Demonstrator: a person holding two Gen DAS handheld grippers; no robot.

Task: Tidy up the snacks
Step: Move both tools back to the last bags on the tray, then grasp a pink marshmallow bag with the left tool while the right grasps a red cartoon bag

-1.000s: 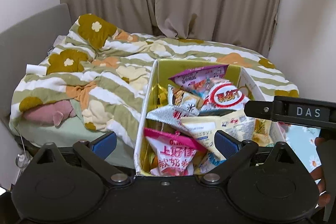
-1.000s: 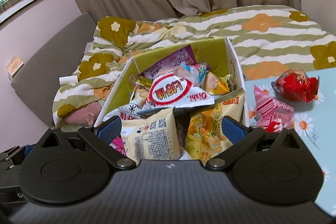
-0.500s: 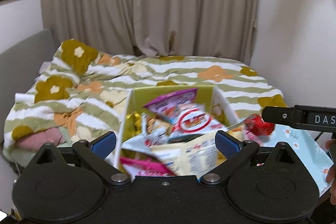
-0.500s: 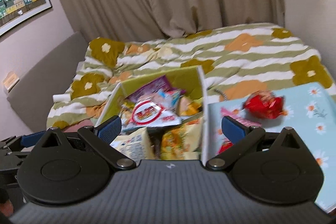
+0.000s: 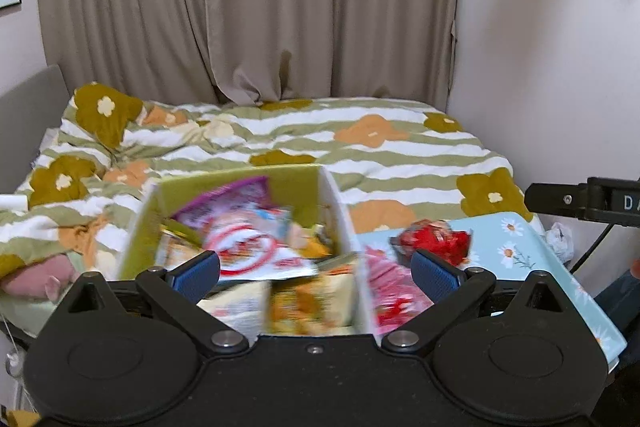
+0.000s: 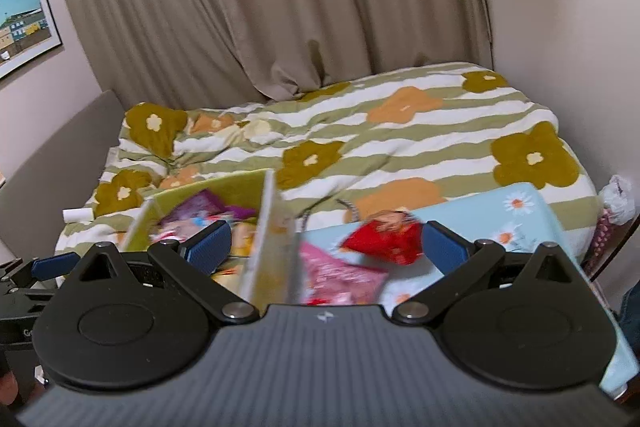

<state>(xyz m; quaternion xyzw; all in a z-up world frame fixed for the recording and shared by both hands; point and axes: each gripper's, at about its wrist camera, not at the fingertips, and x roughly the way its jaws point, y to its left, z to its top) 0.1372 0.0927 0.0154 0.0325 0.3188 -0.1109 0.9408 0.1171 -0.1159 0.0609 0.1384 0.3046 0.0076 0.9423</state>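
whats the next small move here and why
Probably ease the right gripper down toward the red snack bag: it and the pink packet lie loose on the floral table outside the full green box, and both grippers are open and empty.

White letters "D" and part of an "A" were seen on the black bar of the right hand-held gripper (image 5: 612,205) at the frame's edge. Print on the snack packets (image 5: 248,247) was blurred and could not be read.

Both claws raised, off box (image 5: 328,187).
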